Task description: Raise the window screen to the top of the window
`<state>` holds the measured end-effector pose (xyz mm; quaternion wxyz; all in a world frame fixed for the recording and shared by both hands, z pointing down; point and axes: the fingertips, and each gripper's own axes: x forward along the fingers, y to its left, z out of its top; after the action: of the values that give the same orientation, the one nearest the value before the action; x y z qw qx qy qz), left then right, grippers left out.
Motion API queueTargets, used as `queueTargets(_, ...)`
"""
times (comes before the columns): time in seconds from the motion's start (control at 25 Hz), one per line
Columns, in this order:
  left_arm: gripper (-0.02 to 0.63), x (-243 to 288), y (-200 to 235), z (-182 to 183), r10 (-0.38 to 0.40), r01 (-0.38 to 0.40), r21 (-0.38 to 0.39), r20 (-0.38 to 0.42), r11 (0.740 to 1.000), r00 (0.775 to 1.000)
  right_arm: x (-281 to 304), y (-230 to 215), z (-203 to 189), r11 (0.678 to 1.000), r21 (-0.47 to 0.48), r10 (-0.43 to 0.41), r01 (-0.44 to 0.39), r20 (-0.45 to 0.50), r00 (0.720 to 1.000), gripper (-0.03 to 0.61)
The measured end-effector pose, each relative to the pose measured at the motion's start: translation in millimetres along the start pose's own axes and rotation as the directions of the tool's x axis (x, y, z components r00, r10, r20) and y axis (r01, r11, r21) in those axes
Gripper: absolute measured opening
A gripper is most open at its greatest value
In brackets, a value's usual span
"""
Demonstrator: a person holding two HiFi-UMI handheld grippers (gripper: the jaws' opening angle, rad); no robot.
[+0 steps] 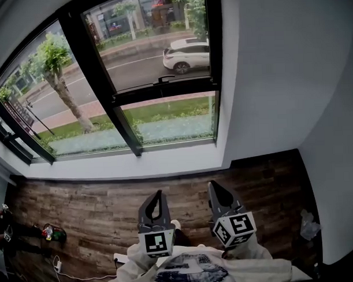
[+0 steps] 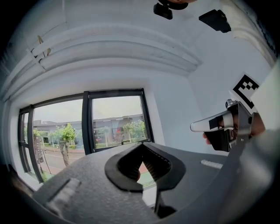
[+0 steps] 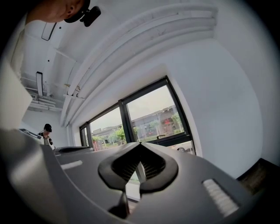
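Both grippers are held low and close to the person's body, side by side over the wood floor (image 1: pixel 80 207), pointing level toward the window (image 1: pixel 86 60).

Left gripper (image 1: pixel 158 196): jaws pressed together, nothing between them. Its own view confirms this, with the ribbed pads (image 2: pixel 151 165) meeting and only the glass showing beyond.

Right gripper (image 1: pixel 214 188): jaws likewise together and empty, its pads (image 3: pixel 151 164) closed on each other.

The window is black-framed and set above a white sill (image 1: pixel 131 165), well apart from both grippers. Neither tool touches it. A black crossbar (image 1: pixel 180 86) runs across the right pane, with a small handle (image 1: pixel 164 79) on its upper edge. The screen itself cannot be told apart from the glass in any view, so its height is undetermined.

Outside are a street tree (image 1: pixel 53 58) and a white car (image 1: pixel 187 55). A white wall (image 1: pixel 267 76) stands just right of the window. A second person (image 3: pixel 46 132) in a dark cap stands far left in the right gripper view.
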<state>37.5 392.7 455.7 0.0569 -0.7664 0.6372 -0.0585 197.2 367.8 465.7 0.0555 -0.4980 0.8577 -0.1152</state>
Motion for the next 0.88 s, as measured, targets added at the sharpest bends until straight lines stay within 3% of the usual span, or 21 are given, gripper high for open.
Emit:
queueTargets(0.4,0.003,51,20,-19,-0.063,0.063,-0.022,0.010,0.998,0.998,56,-10,-12,1.000,0.004,-0.025,0.025,-0.032,0.999,0.005)
queueTargets(0.88,0.003,165,148,-45,-0.059,0.058,-0.068,-0.002,0.996,0.998,218,12,-15,0.998,-0.044,-0.055,0.052,-0.067,0.996,0.005)
